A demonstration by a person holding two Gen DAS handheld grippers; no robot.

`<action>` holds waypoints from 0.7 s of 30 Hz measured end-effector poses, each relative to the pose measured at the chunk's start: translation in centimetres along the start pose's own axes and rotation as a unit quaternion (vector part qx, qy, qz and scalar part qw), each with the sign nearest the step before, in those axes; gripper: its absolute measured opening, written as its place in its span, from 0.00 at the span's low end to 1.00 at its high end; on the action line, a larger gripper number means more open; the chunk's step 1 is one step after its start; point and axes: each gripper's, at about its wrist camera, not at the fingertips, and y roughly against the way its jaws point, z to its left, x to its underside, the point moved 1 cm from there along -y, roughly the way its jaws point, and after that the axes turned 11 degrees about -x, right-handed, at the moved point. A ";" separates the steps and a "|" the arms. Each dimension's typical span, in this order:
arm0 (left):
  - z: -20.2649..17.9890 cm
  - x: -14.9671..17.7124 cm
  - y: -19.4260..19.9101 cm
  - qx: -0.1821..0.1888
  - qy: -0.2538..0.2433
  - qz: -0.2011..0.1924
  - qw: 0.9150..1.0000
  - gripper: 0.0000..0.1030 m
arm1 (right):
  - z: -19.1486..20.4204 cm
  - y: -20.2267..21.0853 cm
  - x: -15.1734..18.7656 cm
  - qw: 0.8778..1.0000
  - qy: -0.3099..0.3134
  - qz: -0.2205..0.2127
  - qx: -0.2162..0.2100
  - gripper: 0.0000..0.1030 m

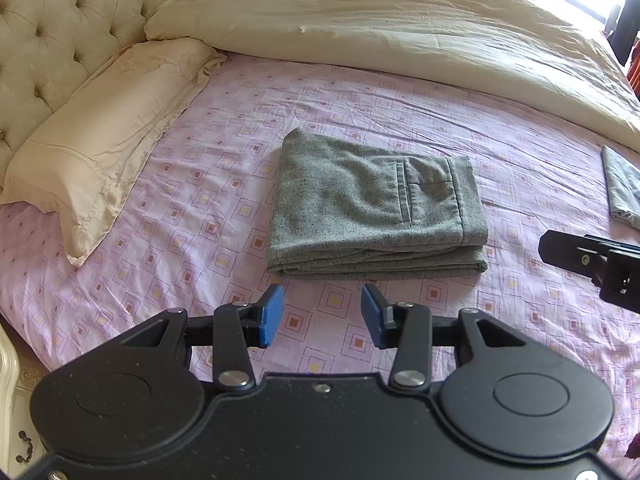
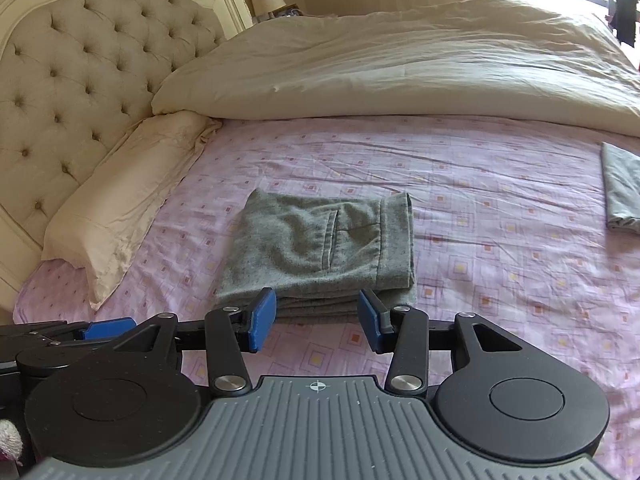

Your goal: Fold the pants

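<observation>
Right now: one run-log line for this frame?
pants: folded, flat on sheet | left gripper: open, empty | right gripper: open, empty | second grey cloth: right edge

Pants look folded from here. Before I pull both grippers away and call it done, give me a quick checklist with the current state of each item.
1. Grey pants folded into a compact stack on the pink sheet: ok.
2. Edges aligned: mostly ok; lower layers stick out slightly along the near edge.
3. Left gripper empty, jaws apart, not touching the pants: ok.
4. Right gripper empty: ok. Whether its fingertips clear the near edge of the pants: cannot tell, they overlap it in the right wrist view.
5. Stack clear of the pillow, duvet and the other folded grey cloth: ok.
6. Underside layers smooth: cannot tell, hidden.
</observation>
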 end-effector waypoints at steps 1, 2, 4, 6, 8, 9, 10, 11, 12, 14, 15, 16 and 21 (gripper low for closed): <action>0.0 0.1 0.1 -0.001 0.001 0.000 1.000 0.51 | 0.0 0.0 0.0 1.000 0.000 0.000 -0.001 0.43; 0.0 0.1 0.1 -0.001 0.001 0.000 1.000 0.51 | 0.0 0.0 0.1 1.000 0.000 0.000 0.000 0.43; -0.1 0.2 0.2 -0.001 0.002 0.000 1.000 0.51 | -0.1 0.0 0.1 1.000 -0.001 0.001 -0.002 0.43; -0.1 0.3 0.3 -0.002 0.003 0.000 1.000 0.51 | -0.1 0.1 0.1 1.000 -0.002 0.001 -0.001 0.43; -0.2 0.4 0.3 -0.003 0.003 0.002 1.000 0.51 | -0.1 0.1 0.1 1.000 -0.002 0.001 -0.002 0.43; -0.3 0.5 0.3 -0.003 0.002 0.003 1.000 0.51 | -0.1 0.1 0.2 1.000 -0.003 0.001 -0.002 0.43; -0.3 0.6 0.3 -0.003 0.002 0.003 1.000 0.51 | -0.1 0.1 0.2 1.000 -0.003 0.002 -0.002 0.43; -0.3 0.6 0.3 -0.004 0.002 0.004 1.000 0.51 | -0.1 0.1 0.2 1.000 -0.004 0.002 -0.002 0.43; -0.3 0.7 0.3 -0.003 0.002 0.004 1.000 0.51 | -0.1 0.1 0.2 1.000 -0.005 0.003 -0.002 0.43; -0.3 0.7 0.3 -0.004 0.003 0.004 1.000 0.51 | -0.1 0.1 0.3 1.000 -0.007 0.003 -0.001 0.44; -0.3 0.7 0.4 -0.004 0.004 0.004 1.000 0.51 | -0.1 0.0 0.3 1.000 -0.008 0.004 -0.002 0.44; -0.3 0.7 0.4 -0.004 0.004 0.004 1.000 0.51 | -0.1 0.0 0.2 1.000 -0.009 0.005 -0.004 0.44; -0.3 0.7 0.3 -0.007 0.006 0.007 1.000 0.51 | 0.0 -0.1 0.3 1.000 -0.013 0.004 -0.004 0.46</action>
